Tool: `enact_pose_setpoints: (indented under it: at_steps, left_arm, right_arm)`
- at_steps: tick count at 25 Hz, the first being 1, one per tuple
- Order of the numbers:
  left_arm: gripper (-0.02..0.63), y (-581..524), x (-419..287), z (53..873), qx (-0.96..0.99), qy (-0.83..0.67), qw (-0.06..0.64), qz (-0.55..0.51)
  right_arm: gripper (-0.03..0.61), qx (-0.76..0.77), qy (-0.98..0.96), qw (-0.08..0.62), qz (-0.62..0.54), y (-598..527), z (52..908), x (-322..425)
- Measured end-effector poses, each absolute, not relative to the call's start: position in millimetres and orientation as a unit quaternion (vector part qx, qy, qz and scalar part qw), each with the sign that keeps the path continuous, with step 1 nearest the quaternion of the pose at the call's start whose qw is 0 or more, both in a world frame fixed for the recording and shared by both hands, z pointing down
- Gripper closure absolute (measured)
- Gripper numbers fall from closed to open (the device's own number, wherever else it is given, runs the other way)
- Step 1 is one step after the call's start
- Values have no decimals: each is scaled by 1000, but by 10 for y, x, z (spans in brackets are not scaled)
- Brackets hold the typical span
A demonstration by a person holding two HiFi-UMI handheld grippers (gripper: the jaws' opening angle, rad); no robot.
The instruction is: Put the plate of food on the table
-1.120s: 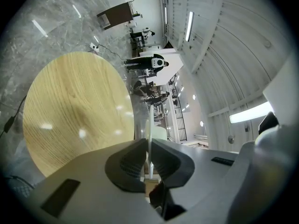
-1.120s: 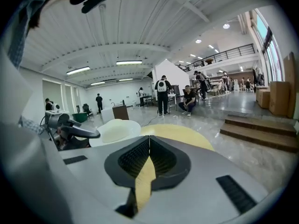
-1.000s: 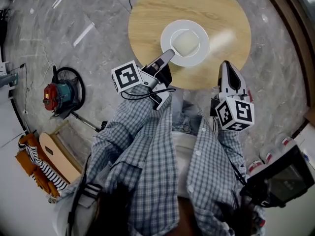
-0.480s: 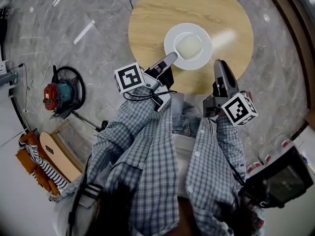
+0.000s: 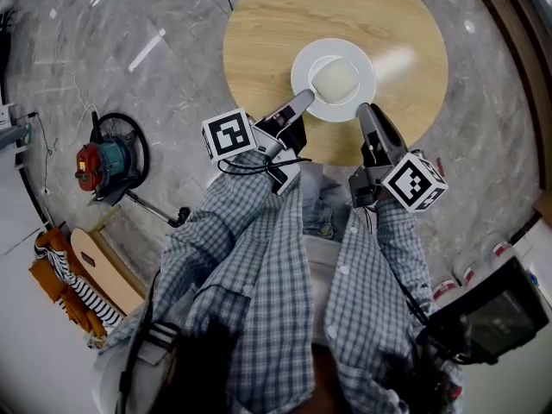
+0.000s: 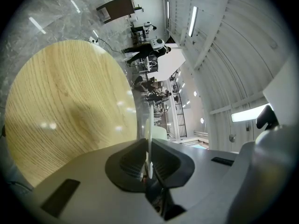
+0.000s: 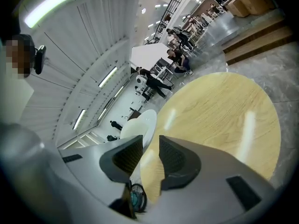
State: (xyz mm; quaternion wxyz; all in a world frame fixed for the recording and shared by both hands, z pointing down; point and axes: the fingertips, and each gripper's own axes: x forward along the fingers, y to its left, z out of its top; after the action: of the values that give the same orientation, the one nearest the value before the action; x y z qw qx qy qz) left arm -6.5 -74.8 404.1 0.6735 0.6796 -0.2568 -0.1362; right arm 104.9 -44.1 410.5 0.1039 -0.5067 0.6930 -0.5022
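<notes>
Two tongs: both reach in from the near side toward one plate.
Left tongs [image 5: 302,102]: clamped on the plate's near-left rim, the thin white edge pinched between the pads.
Right tongs [image 5: 366,115]: jaws apart with nothing between them; the tips are just beside the near-right rim, not on it.
Plate [image 5: 358,102]: white, over the near half of the round tabletop; I cannot tell whether its base already rests on the wood.
Food [image 5: 335,78]: a pale mound at the plate's centre, likely to slide if the plate tips.
Tabletop [image 5: 267,33]: light wood, with room beyond the plate on the far side.
Step in hand: setting the plate down, as I judge it.
Doing it well: hold the rim level and lower until the base sits flat. The right tongs should steady the rim, not shove it. Release the left grip only once the wood carries the weight.
Risk: a one-sided grip may let the far-right side sag.
</notes>
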Motion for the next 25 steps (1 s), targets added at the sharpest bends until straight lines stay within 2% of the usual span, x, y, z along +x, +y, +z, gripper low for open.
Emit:
enact_pose_setpoints:
  at_steps: [11, 25]
  left_arm:
    - [591, -773, -14, 4154, 671, -248, 686, -132]
    - [591, -959, 42, 4486, 670, -245, 695, -94]
  right_arm:
    - [502, -490, 690, 102, -522, -472, 4182, 1004]
    - [502, -499, 683, 60, -530, -613, 4437, 1067]
